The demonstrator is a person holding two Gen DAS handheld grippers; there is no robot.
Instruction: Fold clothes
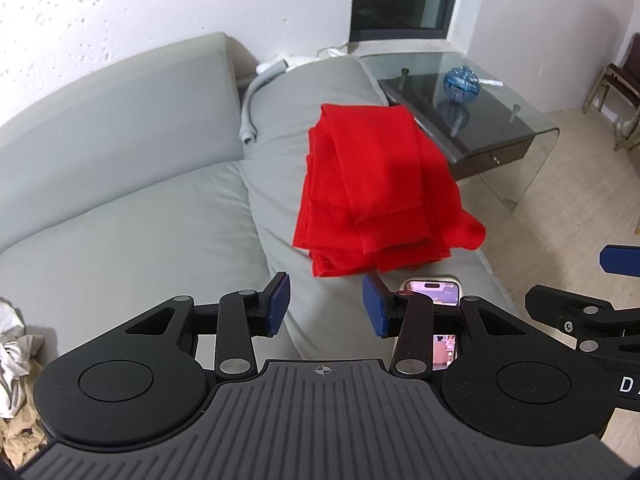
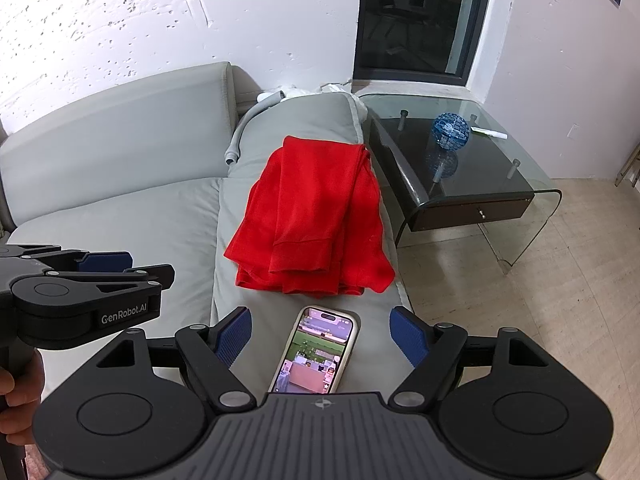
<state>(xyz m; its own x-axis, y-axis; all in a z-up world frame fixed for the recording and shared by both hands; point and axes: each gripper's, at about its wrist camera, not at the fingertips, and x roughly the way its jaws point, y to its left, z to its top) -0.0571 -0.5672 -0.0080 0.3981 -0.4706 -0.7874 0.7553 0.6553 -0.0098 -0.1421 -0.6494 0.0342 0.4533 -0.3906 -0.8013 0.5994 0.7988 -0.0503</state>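
Red garment (image 2: 316, 216), folded, lying along the sofa arm (image 2: 264, 160) toward its far end, phone (image 2: 316, 354) just nearer. Left gripper (image 1: 325, 306) and right gripper (image 2: 320, 338) both spread, empty, short of the cloth. Best gripped at the near hem's two corners, clear of the phone, lifting evenly.

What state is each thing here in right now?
Red garment: folded, lying on the sofa's grey cushion.
Phone: screen lit, face up.
Left gripper: open, empty.
Right gripper: open, empty, phone beneath.
Side table drawer: closed.
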